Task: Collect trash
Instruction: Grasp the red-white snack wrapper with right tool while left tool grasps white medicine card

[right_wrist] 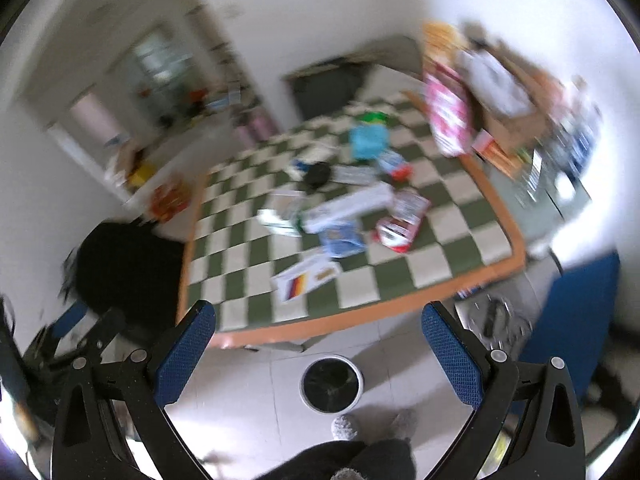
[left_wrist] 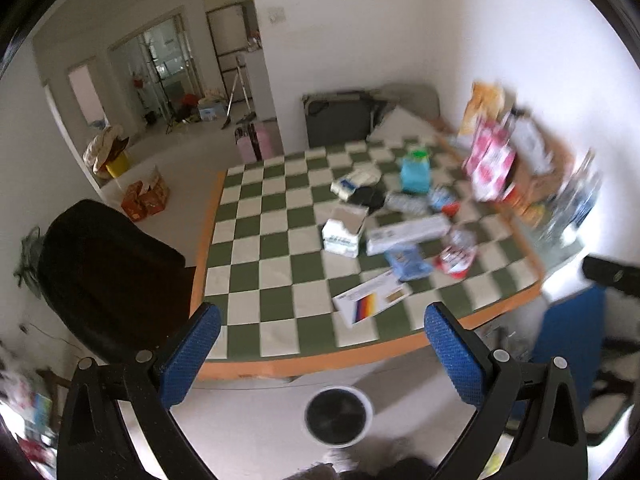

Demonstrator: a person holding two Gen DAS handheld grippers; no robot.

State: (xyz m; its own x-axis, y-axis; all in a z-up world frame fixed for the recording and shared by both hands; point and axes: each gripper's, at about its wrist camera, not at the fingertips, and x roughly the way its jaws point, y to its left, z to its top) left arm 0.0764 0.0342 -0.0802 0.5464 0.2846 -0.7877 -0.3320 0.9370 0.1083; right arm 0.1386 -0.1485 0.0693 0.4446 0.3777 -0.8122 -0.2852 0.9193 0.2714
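A pile of trash lies on the green-and-white checkered table [left_wrist: 272,264]: a white carton [left_wrist: 344,228], a long white box [left_wrist: 408,232], a blue packet [left_wrist: 408,262], a red-and-white wrapper [left_wrist: 456,258] and a white card with coloured stripes [left_wrist: 370,300]. A white round bin with a black liner [left_wrist: 338,414] stands on the floor before the table; it also shows in the right wrist view [right_wrist: 331,384]. My left gripper [left_wrist: 322,316] is open and empty, held high above the table's near edge. My right gripper [right_wrist: 318,316] is open and empty too. The pile [right_wrist: 344,216] is blurred in the right wrist view.
A black office chair [left_wrist: 108,272] stands left of the table. Boxes and packets [left_wrist: 496,152] crowd the table's far right by the wall. A blue panel [left_wrist: 568,332] stands at the right. A dark case [left_wrist: 336,118] sits behind the table. My feet [right_wrist: 346,426] show below.
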